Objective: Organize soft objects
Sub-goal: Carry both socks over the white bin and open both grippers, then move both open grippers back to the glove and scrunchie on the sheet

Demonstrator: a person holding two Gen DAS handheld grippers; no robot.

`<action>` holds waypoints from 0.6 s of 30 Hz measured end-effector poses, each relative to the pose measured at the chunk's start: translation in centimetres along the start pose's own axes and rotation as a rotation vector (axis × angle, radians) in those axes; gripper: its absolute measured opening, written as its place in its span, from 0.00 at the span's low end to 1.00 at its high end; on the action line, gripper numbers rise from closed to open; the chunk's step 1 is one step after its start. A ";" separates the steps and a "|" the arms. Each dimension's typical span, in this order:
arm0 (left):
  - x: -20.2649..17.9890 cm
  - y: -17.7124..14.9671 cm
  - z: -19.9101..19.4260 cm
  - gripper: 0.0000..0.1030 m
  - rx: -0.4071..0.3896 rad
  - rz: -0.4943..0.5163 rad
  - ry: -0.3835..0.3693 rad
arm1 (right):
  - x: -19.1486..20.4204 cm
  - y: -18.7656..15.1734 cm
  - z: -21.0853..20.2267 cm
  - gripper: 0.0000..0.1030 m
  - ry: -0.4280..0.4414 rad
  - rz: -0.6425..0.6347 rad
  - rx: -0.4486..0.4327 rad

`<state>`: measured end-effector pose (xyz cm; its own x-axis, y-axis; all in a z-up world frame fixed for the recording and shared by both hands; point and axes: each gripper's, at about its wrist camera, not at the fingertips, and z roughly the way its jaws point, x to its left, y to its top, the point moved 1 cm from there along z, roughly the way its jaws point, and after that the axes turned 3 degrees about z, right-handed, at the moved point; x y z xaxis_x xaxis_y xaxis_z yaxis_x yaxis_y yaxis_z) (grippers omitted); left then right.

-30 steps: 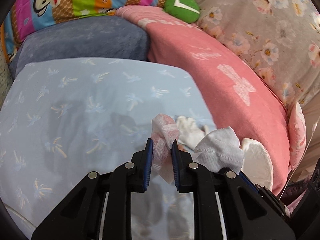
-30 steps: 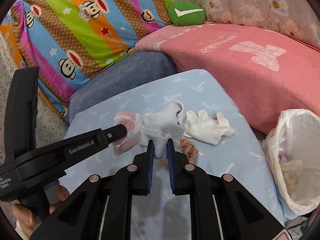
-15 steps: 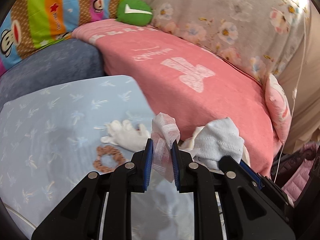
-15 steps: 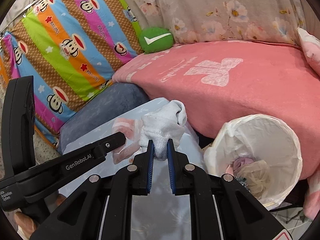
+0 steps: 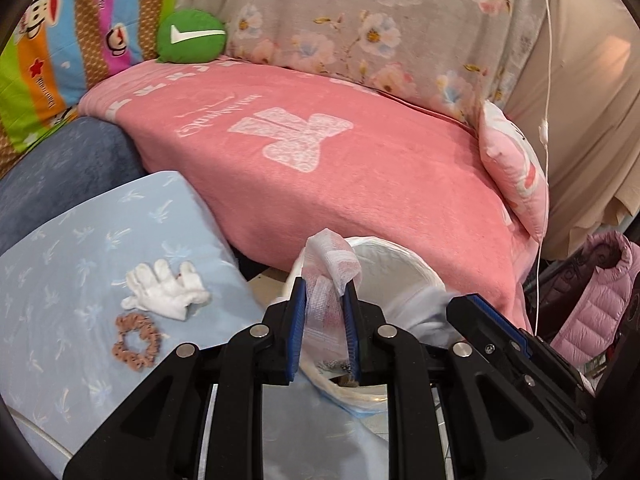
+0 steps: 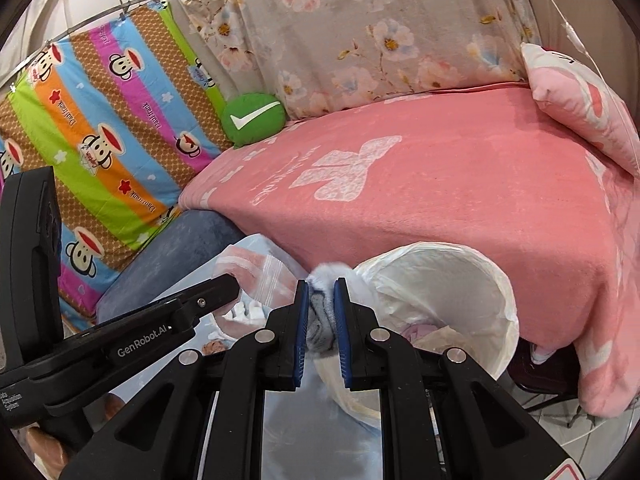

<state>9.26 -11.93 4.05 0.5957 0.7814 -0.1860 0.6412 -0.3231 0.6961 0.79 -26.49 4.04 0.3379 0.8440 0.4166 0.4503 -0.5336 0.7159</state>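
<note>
My left gripper (image 5: 325, 290) is shut on a pink-and-white gauzy cloth (image 5: 334, 264) held over the near rim of a white-lined bin (image 5: 400, 258). My right gripper (image 6: 321, 288) is shut on a grey-white sock (image 6: 320, 320) at the bin's (image 6: 452, 276) left rim; soft items lie inside. In the right wrist view the left gripper (image 6: 230, 286) sits left of mine with the pink cloth (image 6: 256, 270) hanging from it. A white glove (image 5: 166, 290) and a brown scrunchie (image 5: 136, 340) lie on the light blue cushion (image 5: 60, 272).
A pink blanket (image 5: 360, 172) covers the couch behind the bin, with a green check-mark cushion (image 5: 190, 36), a floral cover (image 5: 360, 24) and a striped monkey-print cover (image 6: 100, 140). A pink pillow (image 5: 516, 168) and pink puffer jacket (image 5: 592, 300) lie at right.
Both grippers have swung right from above the blue cushion to the bin, carrying their cloths. The bin now sits directly under the fingertips.
</note>
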 end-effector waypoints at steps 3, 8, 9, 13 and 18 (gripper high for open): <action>-1.3 0.2 0.8 0.18 0.011 0.030 -0.009 | -1.4 0.3 0.1 0.08 -0.014 0.019 -0.007; -2.7 0.5 2.3 0.19 0.034 0.056 -0.038 | -3.1 0.6 0.8 0.06 -0.035 0.050 -0.002; -2.8 0.5 2.4 0.19 0.035 0.061 -0.044 | -3.4 0.5 0.8 0.06 -0.038 0.051 -0.001; -3.1 0.5 3.1 0.34 0.047 0.063 -0.041 | -4.2 0.2 1.0 0.08 -0.048 0.063 0.008; -3.3 0.6 3.2 0.58 0.028 0.065 -0.019 | -4.9 -0.1 1.2 0.12 -0.055 0.080 0.015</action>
<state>9.19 -16.41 2.84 0.6451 0.7484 -0.1543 0.6141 -0.3875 0.6876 0.09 -30.62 1.29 0.4184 0.7943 0.4405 0.4316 -0.6006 0.6730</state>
